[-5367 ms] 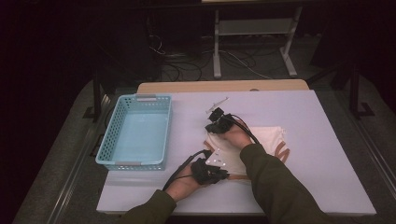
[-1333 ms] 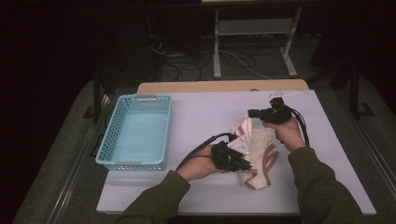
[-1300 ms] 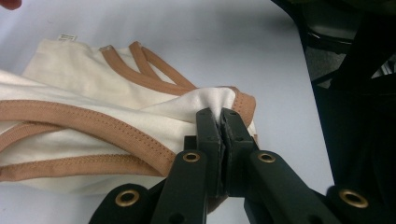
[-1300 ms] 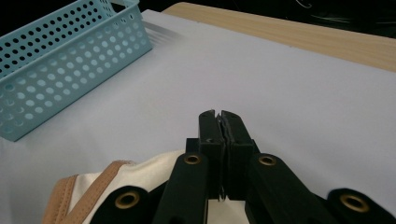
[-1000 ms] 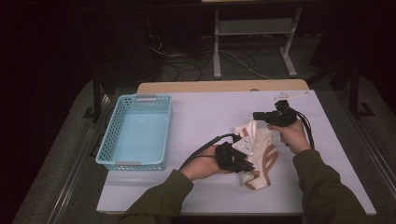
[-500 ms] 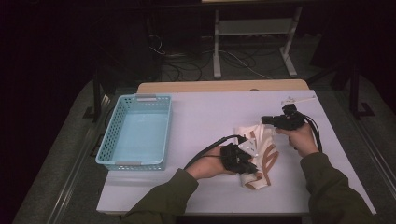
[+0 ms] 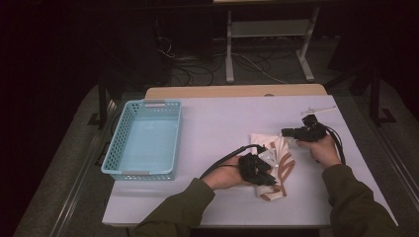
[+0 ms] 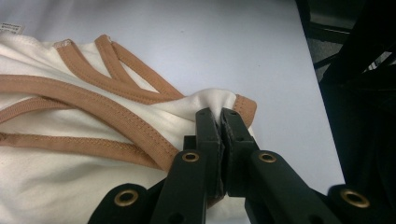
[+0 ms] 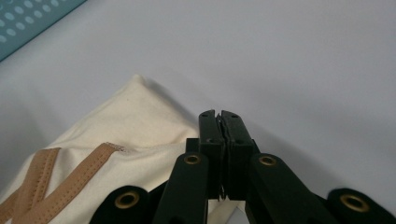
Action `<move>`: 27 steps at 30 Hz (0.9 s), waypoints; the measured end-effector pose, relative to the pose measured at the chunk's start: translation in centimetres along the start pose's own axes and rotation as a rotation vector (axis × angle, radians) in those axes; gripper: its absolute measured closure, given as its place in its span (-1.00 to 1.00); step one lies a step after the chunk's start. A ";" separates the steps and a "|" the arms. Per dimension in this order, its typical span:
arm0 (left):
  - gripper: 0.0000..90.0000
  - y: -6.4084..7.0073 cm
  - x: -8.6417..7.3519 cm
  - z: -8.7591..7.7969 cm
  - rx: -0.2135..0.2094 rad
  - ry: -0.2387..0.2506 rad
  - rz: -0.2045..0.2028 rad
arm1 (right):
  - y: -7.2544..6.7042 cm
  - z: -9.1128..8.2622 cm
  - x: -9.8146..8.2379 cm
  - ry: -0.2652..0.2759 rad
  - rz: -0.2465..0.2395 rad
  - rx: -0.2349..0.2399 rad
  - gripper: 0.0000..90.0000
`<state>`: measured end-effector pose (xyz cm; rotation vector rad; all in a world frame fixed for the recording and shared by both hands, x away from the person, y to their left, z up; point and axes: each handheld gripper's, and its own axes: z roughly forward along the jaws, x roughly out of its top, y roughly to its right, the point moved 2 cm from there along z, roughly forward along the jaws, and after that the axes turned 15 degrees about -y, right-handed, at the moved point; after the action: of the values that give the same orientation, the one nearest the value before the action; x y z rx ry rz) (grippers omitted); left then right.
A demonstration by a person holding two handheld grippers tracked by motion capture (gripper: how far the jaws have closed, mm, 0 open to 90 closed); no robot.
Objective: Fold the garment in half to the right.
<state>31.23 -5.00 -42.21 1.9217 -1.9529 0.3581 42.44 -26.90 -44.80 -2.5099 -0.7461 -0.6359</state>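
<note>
The right gripper (image 7: 288,132) has shifted right and lower, jaws pressed together on the cream garment (image 7: 276,160) mid-table, while the left gripper (image 8: 220,113) pinches its brown-trimmed edge.

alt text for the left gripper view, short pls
Two black jaws of the left gripper pinch shut on a fold of a cream garment with tan trim, which lies bunched on a pale table.
</note>
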 end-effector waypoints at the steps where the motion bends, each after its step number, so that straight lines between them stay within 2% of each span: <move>1: 0.92 0.0 0.0 0.1 -0.004 -0.001 -0.004 | 0.1 0.1 -0.1 -0.003 0.001 -0.001 0.94; 7: 0.88 -0.1 -0.1 0.7 -0.010 -0.005 -0.007 | 0.5 0.6 -0.5 -0.029 0.015 -0.009 0.92; 9: 0.80 -0.1 -0.1 0.7 -0.022 0.011 -0.016 | 0.6 0.8 -0.6 -0.034 0.017 -0.004 0.88; 13: 0.49 0.0 -0.2 0.2 -0.033 0.045 -0.033 | 0.7 0.4 -0.7 -0.024 0.036 -0.006 0.54; 15: 0.36 0.0 -0.3 -0.3 -0.041 0.075 -0.054 | 0.6 0.0 -0.6 -0.012 0.037 0.003 0.36; 19: 0.13 -0.1 -1.0 -1.5 -0.042 0.123 -0.089 | -0.2 -0.8 -0.3 -0.002 0.028 0.003 0.12; 21: 0.05 -0.1 -1.4 -2.0 -0.035 0.139 -0.110 | -0.7 -1.0 -0.2 0.004 0.018 -0.008 0.09; 27: -0.17 0.1 -3.5 -3.2 0.012 0.166 -0.168 | -2.3 -1.8 0.2 0.009 -0.023 0.014 0.13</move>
<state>31.42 -0.45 -40.87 1.9781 -1.6760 0.4660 40.71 -26.02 -42.59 -2.4877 -0.7750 -0.6477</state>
